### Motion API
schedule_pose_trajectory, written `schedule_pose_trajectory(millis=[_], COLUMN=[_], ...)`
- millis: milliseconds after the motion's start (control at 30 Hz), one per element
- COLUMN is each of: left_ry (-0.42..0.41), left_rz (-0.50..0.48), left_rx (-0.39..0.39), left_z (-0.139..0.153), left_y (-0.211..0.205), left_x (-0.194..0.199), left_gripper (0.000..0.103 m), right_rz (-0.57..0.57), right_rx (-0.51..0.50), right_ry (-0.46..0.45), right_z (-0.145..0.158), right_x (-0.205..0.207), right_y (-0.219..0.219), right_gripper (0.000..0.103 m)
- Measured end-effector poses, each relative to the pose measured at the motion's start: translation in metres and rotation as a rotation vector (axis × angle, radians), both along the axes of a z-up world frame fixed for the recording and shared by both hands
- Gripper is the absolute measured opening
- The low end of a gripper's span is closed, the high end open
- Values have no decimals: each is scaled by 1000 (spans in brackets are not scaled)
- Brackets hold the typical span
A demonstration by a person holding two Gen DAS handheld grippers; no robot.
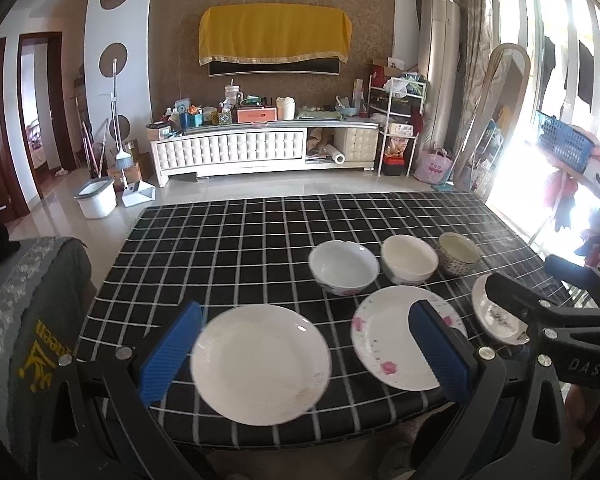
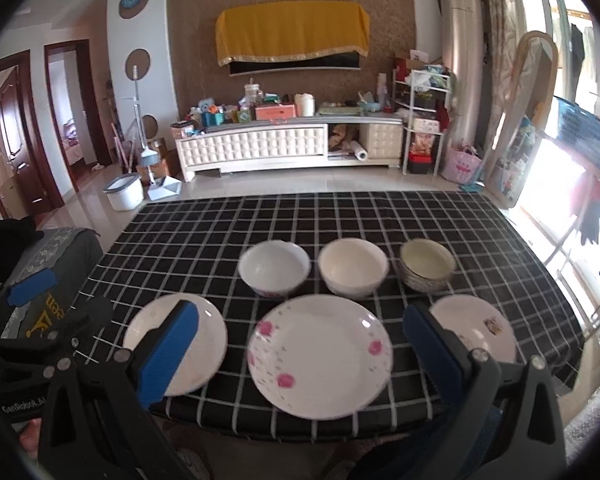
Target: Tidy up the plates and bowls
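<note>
Three plates lie in a row on the bench, three bowls behind them (all apart); left tongs and right tongs both hover spread, holding nothing.

Both claws, left and right: black frames, silver screws, ribbed blue pads

Home living room showing: wall-mounted TV hanging under yellow cloth, cluttered white media cabinet sitting below, mop bucket standing on tiled floor, laundry drying at bright window, checked cloth covering surface.
</note>
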State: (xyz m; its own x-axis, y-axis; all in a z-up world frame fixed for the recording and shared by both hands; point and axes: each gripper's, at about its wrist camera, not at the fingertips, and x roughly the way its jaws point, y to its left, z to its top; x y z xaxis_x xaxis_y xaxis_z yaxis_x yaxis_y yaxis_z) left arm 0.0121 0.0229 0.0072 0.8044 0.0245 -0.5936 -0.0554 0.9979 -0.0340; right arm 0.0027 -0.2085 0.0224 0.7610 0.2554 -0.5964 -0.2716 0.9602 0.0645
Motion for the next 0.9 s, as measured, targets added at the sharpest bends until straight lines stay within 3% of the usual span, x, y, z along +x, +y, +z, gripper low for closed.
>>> schedule_pose_trajectory(millis=[233,433,733,767,833,900], left_ry=[57,114,314,329,364,392], left_rz=[57,132,135,135,126,119], left_rx=[-7,11,-118,-126,-131,-133], left_z=[-13,-43,-109,-117,-131,-141], left_y=[49,84,125,128,131,135], left_x=[23,43,76,79,85,87], left_gripper=[102,102,102,100,90,85], right_rz=[61,85,164,176,183,194], right_rx=[35,5,-77,-89,-121,-121], right_ry=[43,150,244,254,281,323], right_z=[-21,-45,-92,-96,-109,-121], right_x=[28,59,90,92,98,105], right_y=[41,71,108,112,121,126], right_gripper=[103,103,102,99,82,79])
